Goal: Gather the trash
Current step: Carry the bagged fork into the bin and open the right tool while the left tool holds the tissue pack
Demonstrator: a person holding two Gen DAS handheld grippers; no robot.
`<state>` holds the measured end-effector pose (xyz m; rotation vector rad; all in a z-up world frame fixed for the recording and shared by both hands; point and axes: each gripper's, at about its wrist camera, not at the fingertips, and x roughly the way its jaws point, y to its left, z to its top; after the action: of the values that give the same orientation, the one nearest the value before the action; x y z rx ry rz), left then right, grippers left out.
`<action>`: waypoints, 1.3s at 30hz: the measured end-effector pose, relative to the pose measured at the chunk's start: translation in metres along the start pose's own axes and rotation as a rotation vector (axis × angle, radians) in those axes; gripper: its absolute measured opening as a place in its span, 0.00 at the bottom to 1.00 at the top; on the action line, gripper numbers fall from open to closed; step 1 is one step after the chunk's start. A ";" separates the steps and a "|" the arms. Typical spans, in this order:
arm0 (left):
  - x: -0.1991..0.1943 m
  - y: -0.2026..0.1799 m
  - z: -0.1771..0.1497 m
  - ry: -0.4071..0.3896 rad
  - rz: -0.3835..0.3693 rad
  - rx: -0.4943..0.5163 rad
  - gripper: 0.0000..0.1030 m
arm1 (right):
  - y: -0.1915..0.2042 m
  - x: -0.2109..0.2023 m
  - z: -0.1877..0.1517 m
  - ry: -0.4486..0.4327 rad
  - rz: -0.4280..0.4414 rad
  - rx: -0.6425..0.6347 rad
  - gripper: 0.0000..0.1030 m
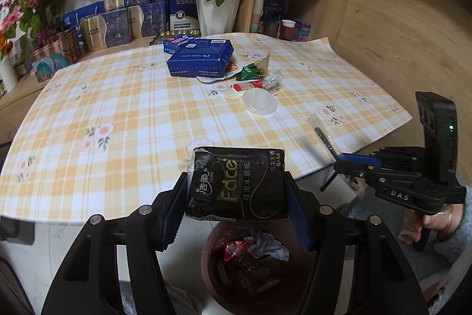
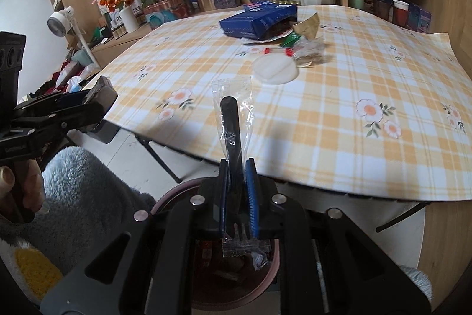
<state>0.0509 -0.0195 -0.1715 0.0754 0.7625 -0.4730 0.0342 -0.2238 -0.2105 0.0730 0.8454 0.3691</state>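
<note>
While a black tissue pack [image 1: 236,182] is clamped in the left gripper [image 1: 236,197] above the bin [image 1: 215,279], a wrapped black fork [image 2: 233,143] is pinched in the narrowed right gripper [image 2: 237,191]; other trash [image 1: 253,81] is left on the checked tablecloth [image 1: 118,123].

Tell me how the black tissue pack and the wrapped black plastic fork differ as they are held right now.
The black tissue pack is broad and blocky, so the left hand-held gripper stands wide around it; the black plastic fork in its clear wrapper is thin, so the right hand-held gripper is almost closed on it. The pack bears printed lettering; the fork's wrapper is see-through. Both hang over the reddish-brown trash bin.
</note>
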 end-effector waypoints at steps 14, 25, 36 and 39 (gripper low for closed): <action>-0.026 0.001 -0.043 -0.062 0.007 -0.041 0.59 | 0.036 0.019 -0.031 0.083 0.018 -0.098 0.15; -0.020 0.004 -0.047 -0.044 0.000 -0.059 0.59 | 0.052 0.039 -0.043 0.174 0.005 -0.179 0.15; -0.011 0.010 -0.047 -0.019 -0.003 -0.089 0.59 | 0.042 0.030 -0.040 0.139 0.001 -0.132 0.52; -0.009 0.008 -0.048 -0.010 -0.006 -0.082 0.59 | 0.039 0.021 -0.036 0.087 -0.013 -0.112 0.63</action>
<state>0.0175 0.0029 -0.2009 -0.0056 0.7713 -0.4468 0.0090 -0.1834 -0.2415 -0.0531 0.9089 0.4085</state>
